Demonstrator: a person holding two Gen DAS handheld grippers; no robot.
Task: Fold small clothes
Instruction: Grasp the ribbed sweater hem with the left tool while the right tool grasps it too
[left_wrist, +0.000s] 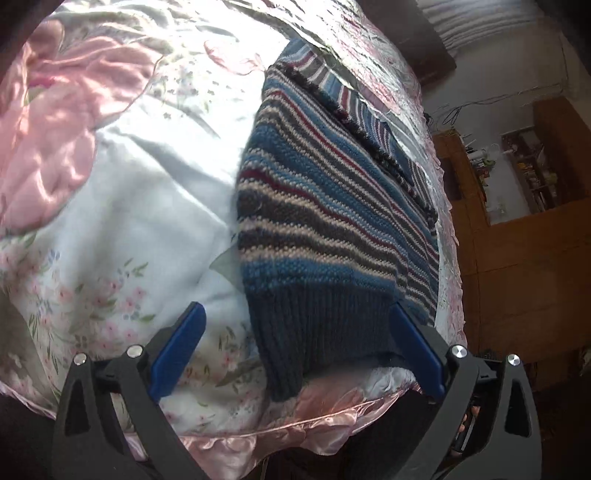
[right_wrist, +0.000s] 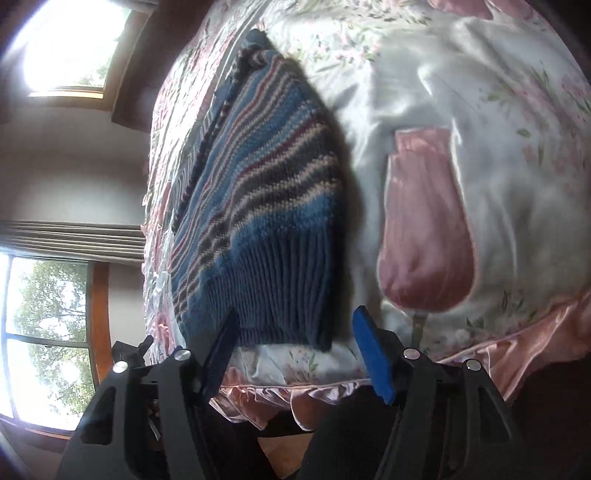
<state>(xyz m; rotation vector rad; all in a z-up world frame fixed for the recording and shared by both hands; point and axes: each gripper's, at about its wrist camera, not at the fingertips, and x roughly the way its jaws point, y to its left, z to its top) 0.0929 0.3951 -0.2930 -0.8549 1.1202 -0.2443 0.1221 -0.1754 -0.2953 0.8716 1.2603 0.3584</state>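
Your knitted sweater (left_wrist: 332, 206) lies on the bedspread (left_wrist: 110, 206), ribbed hem (left_wrist: 317, 325) nearest both open grippers.

A chunky knitted wool sweater (left_wrist: 325, 206), matt and coarse, its striped body in bumpy garter stitch and its dark blue hem (left_wrist: 325, 325) ribbed, lies on a glossy satin floral bedspread (left_wrist: 122, 206) with a shiny pink ruffled edge (right_wrist: 517, 339). The left gripper (left_wrist: 295, 347) and right gripper (right_wrist: 295, 343) show matt black plastic arms, smooth blue finger pads (right_wrist: 373, 354) and polished metal bolts. Varnished wooden cabinets (left_wrist: 524, 258) stand beyond.
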